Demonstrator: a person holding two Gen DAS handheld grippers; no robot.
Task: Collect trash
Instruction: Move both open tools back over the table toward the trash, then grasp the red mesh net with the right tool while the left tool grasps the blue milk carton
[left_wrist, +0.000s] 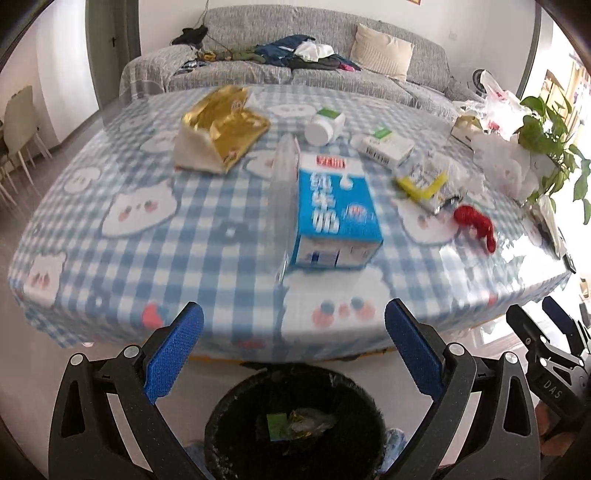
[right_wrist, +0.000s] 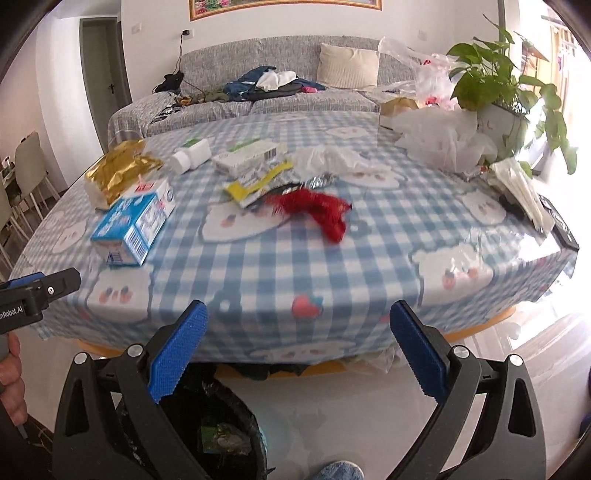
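Two tools agape, left tool (left_wrist: 293, 350), right tool (right_wrist: 299, 350) side marked "DAS"

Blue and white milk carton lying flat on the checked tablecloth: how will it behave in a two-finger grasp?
The blue and white milk carton looks like thin paperboard, so it probably dents under a hard squeeze. Lying on its broad face, it is unlikely to roll or tip when pushed. If empty, which cannot be seen, it should be light; its glossy print may slip slightly.

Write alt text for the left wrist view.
The open, empty left gripper hangs over a black trash bin beside a table with a blue checked cloth. On the table lie a blue milk carton, gold wrapper, white bottle and red scrap.
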